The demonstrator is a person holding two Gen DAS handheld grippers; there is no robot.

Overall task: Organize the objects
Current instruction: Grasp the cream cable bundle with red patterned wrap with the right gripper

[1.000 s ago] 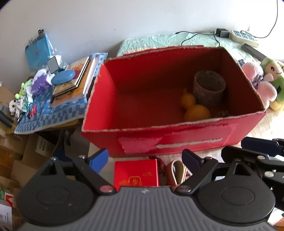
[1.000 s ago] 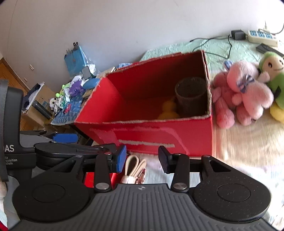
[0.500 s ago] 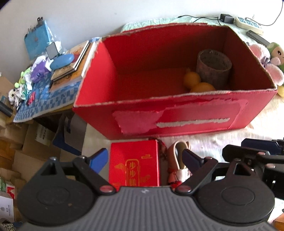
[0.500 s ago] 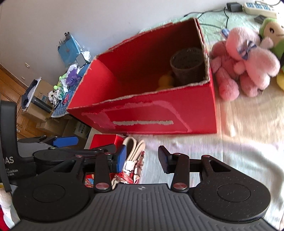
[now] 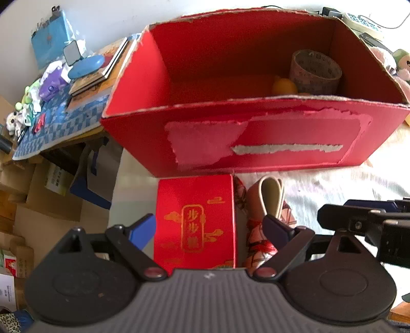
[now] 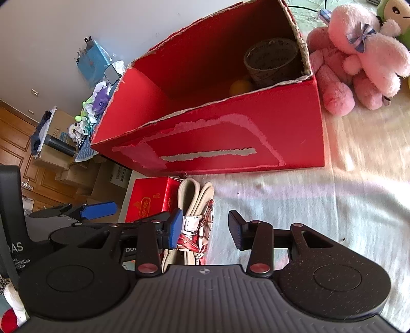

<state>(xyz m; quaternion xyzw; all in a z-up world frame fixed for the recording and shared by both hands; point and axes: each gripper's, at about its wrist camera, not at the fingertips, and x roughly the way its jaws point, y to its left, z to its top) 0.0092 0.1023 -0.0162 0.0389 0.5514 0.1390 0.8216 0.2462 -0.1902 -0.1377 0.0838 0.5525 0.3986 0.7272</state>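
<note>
A big open red cardboard box (image 5: 256, 133) (image 6: 220, 143) stands on the bed, holding a brown patterned cup (image 5: 315, 73) (image 6: 271, 61) and an orange fruit (image 5: 284, 87) (image 6: 239, 87). In front of it lie a small red gift box with gold print (image 5: 196, 220) (image 6: 148, 198) and a patterned pouch with cream straps (image 5: 266, 220) (image 6: 197, 207). My left gripper (image 5: 208, 226) is open, its fingers on either side of the small red box. My right gripper (image 6: 205, 225) is open and empty, just right of the pouch.
A side table (image 5: 59, 128) at the left carries books, a blue case and small toys. Cardboard boxes (image 5: 38, 194) sit on the floor below. Pink plush toys (image 6: 358, 59) and a green plush (image 6: 394, 15) lie right of the big box. A power strip (image 5: 358, 20) lies behind.
Both grippers have dropped and tilted down toward the bed in front of the big box. The small red box and pouch now sit larger between the left fingers. Both stay open.
</note>
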